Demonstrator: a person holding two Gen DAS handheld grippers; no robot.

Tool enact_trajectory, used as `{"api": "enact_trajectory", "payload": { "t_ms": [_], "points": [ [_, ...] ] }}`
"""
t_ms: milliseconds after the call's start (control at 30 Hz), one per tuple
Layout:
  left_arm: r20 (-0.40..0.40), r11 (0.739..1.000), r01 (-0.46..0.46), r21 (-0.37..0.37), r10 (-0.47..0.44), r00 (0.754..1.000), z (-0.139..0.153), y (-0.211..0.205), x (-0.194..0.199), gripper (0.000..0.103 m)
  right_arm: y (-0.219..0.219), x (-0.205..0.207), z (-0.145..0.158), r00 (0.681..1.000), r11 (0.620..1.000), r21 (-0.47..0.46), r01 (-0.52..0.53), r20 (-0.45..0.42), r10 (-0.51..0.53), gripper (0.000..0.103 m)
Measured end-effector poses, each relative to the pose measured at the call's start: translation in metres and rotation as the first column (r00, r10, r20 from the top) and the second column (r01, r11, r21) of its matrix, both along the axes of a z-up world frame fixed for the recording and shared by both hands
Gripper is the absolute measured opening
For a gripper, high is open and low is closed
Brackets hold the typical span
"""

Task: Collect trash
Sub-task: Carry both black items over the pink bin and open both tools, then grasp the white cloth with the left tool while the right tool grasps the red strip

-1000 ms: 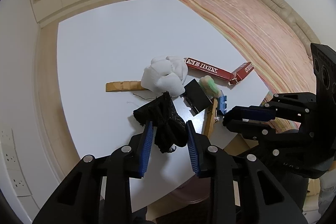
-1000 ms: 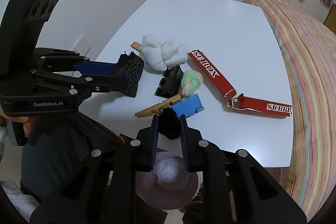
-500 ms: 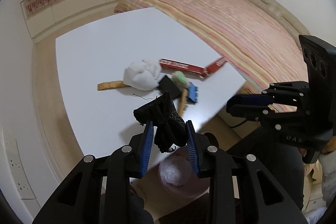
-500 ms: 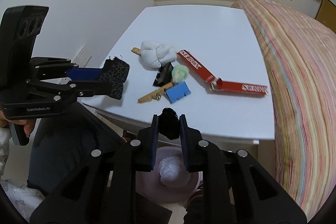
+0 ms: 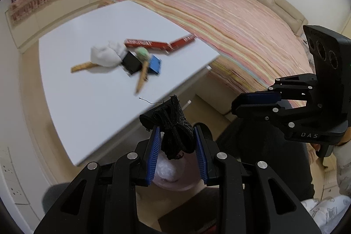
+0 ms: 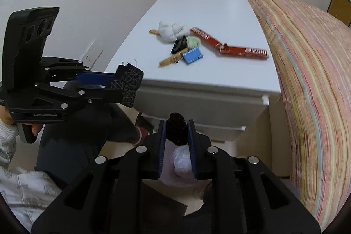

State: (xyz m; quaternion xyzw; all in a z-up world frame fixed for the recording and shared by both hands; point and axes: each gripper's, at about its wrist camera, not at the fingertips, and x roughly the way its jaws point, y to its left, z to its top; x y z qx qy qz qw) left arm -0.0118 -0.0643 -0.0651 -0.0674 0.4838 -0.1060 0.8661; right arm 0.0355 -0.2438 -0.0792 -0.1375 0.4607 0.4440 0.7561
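My left gripper [image 5: 176,139] is shut on a crumpled black mesh cloth [image 5: 173,124] and holds it off the table's near edge, above a pink trash bin [image 5: 173,177] on the floor. It also shows in the right wrist view [image 6: 122,84]. My right gripper [image 6: 176,135] is shut on a black fuzzy ball [image 6: 176,127], also above the bin [image 6: 179,168], which holds a white wad. The right gripper also shows in the left wrist view [image 5: 256,102]. Left on the white table [image 5: 92,102] are a white cloth [image 5: 107,54], a torn red box [image 5: 158,43], a black box, a green ball, a blue clip and wooden sticks.
A striped bed [image 5: 230,21] runs along the table's right side. A person's dark-clothed legs [image 6: 83,131] are beside the bin. Wall sockets [image 5: 11,181] sit low on the left wall.
Both grippers have pulled back from the table with their loads and now hang over the bin on the floor. The table pile looks smaller and farther away.
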Motion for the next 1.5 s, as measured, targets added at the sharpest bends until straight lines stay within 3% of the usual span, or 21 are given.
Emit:
{"api": "enact_trajectory", "payload": {
  "t_ms": [200,567,600,667,800,867,1100,1500],
  "points": [
    [-0.045,0.999,0.040,-0.009,-0.041,0.998,-0.017,-0.018,-0.011,0.031,-0.008,-0.013,-0.014,0.999,1.000,-0.016,-0.002,-0.034,0.002,0.019],
    [-0.066,0.998,0.058,-0.012,-0.058,0.996,-0.021,-0.023,-0.015,0.036,-0.010,-0.020,-0.020,0.998,1.000,-0.019,-0.022,-0.059,0.021,0.022],
    [-0.067,0.998,0.060,-0.014,-0.061,0.996,-0.021,-0.023,-0.015,0.037,-0.010,-0.020,-0.021,0.998,0.999,-0.023,-0.022,-0.057,0.021,0.026],
    [-0.070,0.998,0.055,0.002,-0.055,0.996,-0.024,-0.023,-0.014,0.047,-0.012,-0.020,-0.021,0.998,1.000,-0.018,-0.017,-0.057,0.016,0.056],
    [-0.041,1.000,0.024,0.000,-0.024,0.999,-0.021,-0.016,-0.017,0.086,-0.015,-0.018,-0.019,0.999,1.000,-0.014,0.003,-0.049,-0.004,0.078],
    [-0.023,1.000,0.003,-0.006,-0.003,1.000,-0.017,-0.011,-0.019,0.088,-0.017,-0.016,-0.018,0.999,1.000,-0.008,0.013,-0.044,-0.014,0.087],
    [0.008,0.999,-0.033,0.019,0.033,0.999,-0.010,-0.005,-0.022,0.095,-0.017,-0.014,-0.018,0.999,1.000,-0.003,0.026,-0.045,-0.027,0.091],
    [0.017,0.998,-0.061,0.030,0.061,0.998,-0.005,0.006,-0.023,0.095,-0.014,-0.007,-0.015,0.999,0.999,0.004,0.032,-0.039,-0.032,0.093]
  ]
}}
